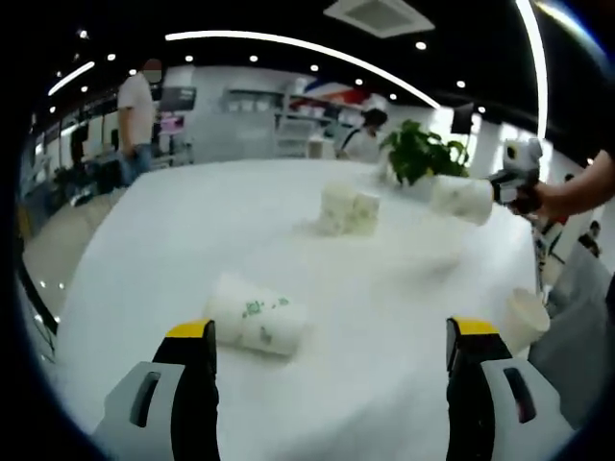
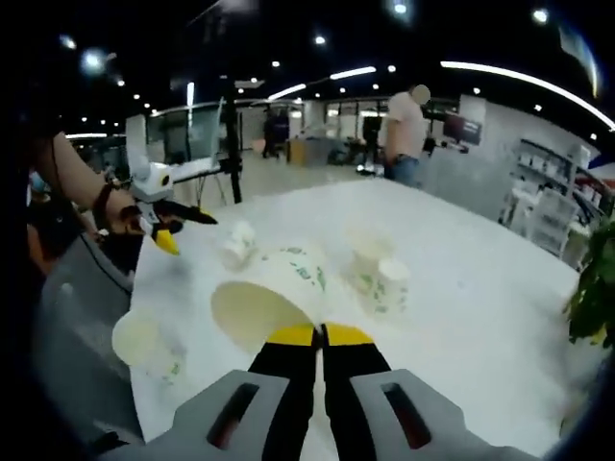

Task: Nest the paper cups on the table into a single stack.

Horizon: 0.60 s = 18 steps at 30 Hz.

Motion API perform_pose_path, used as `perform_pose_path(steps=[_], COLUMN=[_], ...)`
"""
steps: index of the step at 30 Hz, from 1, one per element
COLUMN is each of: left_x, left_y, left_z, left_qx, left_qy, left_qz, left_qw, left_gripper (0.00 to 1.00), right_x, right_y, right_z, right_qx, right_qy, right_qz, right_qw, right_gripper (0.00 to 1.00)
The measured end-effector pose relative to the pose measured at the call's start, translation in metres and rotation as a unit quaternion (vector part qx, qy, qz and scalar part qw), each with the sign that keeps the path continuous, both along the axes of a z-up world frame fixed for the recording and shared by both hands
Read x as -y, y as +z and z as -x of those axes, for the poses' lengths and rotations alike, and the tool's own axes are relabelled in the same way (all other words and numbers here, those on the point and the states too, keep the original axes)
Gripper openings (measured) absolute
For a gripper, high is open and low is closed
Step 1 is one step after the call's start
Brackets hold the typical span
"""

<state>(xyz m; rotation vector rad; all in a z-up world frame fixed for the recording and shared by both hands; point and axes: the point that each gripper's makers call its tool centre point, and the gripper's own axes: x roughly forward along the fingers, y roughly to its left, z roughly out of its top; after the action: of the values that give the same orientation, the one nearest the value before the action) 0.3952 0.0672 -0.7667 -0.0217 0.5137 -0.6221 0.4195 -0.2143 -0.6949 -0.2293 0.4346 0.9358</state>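
My right gripper (image 2: 322, 334) is shut on the rim of a white paper cup with green print (image 2: 288, 279), whose mouth faces the camera. In the left gripper view the same cup (image 1: 463, 199) hangs above the table's far right in the right gripper (image 1: 497, 192). My left gripper (image 1: 332, 331) is open with nothing between its jaws, just behind a printed cup (image 1: 255, 322) that lies on its side. Two more cups (image 1: 348, 209) stand close together mid-table. Another cup (image 1: 524, 317) sits at the right table edge. From the right gripper view, the left gripper (image 2: 187, 229) hovers open at the left.
The white table (image 1: 288, 250) stretches wide between the cups. A potted plant (image 1: 418, 154) stands at its far side. People (image 1: 135, 110) stand beyond the table, with shelves and desks behind. The pair of cups (image 2: 380, 274) and the edge cup (image 2: 144, 341) lie ahead of my right gripper.
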Motion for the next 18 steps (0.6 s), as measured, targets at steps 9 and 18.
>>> perform_pose_path(steps=[9,18], left_x=[-0.001,-0.002], left_y=[0.002,0.006], left_z=[0.007,0.010], left_qx=[0.001,0.005], left_qy=[-0.006,-0.005], left_qz=[0.000,0.001], left_qw=[1.0000,1.0000], left_gripper=[0.99,0.99], right_x=[-0.021,-0.027], right_y=[0.060,0.120], right_z=[0.035,0.063], right_qx=[0.001,0.022], right_qy=[0.042,0.074], right_qz=[-0.042,-0.060], right_qw=[0.9982,0.9952], right_gripper=[0.00,0.00])
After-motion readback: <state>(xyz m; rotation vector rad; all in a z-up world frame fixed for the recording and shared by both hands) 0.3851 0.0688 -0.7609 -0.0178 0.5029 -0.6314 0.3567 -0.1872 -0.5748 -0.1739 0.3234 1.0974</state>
